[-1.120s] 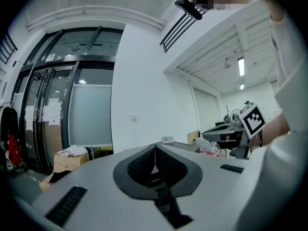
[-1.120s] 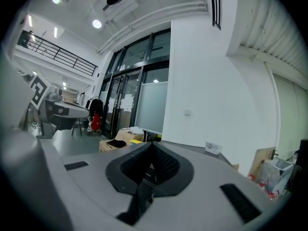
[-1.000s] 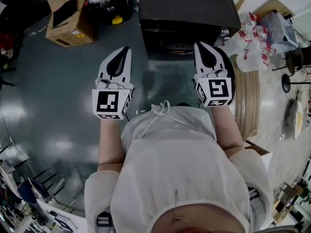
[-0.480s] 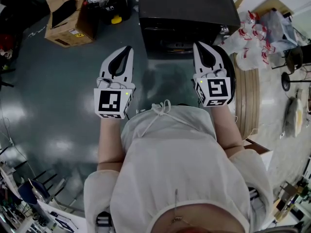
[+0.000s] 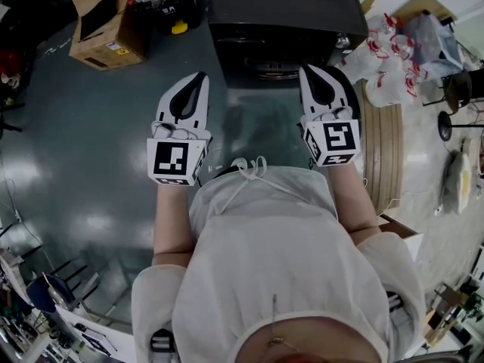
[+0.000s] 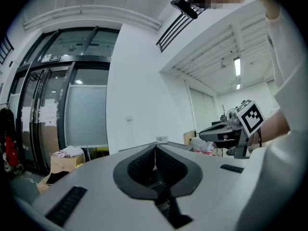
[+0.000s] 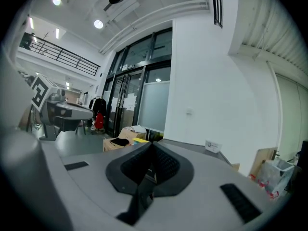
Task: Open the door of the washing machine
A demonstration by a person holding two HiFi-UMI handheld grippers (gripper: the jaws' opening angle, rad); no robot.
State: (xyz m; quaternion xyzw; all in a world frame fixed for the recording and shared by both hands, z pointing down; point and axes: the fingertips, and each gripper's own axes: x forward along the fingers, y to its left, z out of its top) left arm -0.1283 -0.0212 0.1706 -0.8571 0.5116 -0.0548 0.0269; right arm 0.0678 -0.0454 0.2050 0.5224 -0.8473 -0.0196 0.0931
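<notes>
Still closed and empty, left tongs (image 5: 199, 75) and right tongs (image 5: 306, 69); washing machine (image 5: 280, 6) slightly higher in head view than before.

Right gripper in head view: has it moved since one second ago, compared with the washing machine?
Yes, slightly: the right gripper has drawn back from the washing machine, toward the person.
</notes>
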